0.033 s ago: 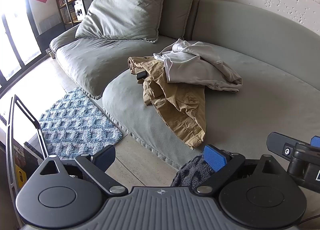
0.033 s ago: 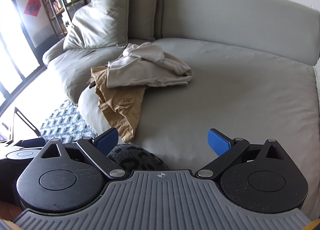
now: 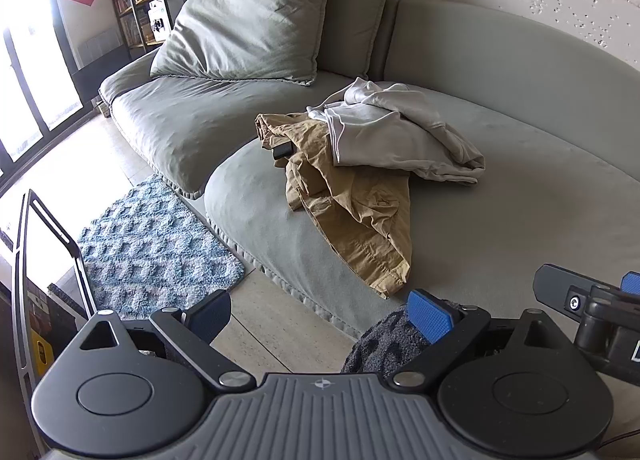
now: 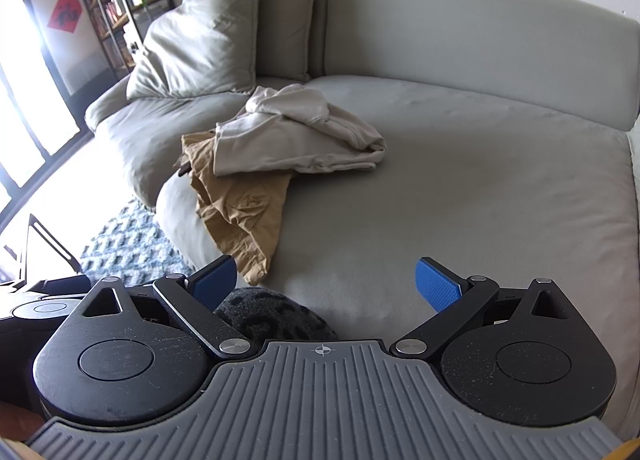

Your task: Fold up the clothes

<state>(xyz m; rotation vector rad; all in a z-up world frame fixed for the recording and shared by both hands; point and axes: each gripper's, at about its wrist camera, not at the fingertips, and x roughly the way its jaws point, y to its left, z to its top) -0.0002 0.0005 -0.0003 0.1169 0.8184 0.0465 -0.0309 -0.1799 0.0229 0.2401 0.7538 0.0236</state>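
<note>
Fingers of both the left gripper [image 3: 320, 312] and right gripper [image 4: 326, 284] are spread wide, holding nothing. Ahead on the sofa [image 4: 460, 188] lie tan trousers [image 3: 352, 204] under a pale top [image 3: 396, 136]; the trousers' hem points toward the grippers, nearer the left.

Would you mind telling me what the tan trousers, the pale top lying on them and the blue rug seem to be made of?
The tan trousers look like woven cotton, matte, with sharp fine creases and stitched hems. The pale top seems a thicker, softer knit, perhaps sweatshirt jersey: rounded folds, ribbed edge. The blue rug looks like tufted pile, its surface bumpy and shaggy; the fibre cannot be told.
</note>
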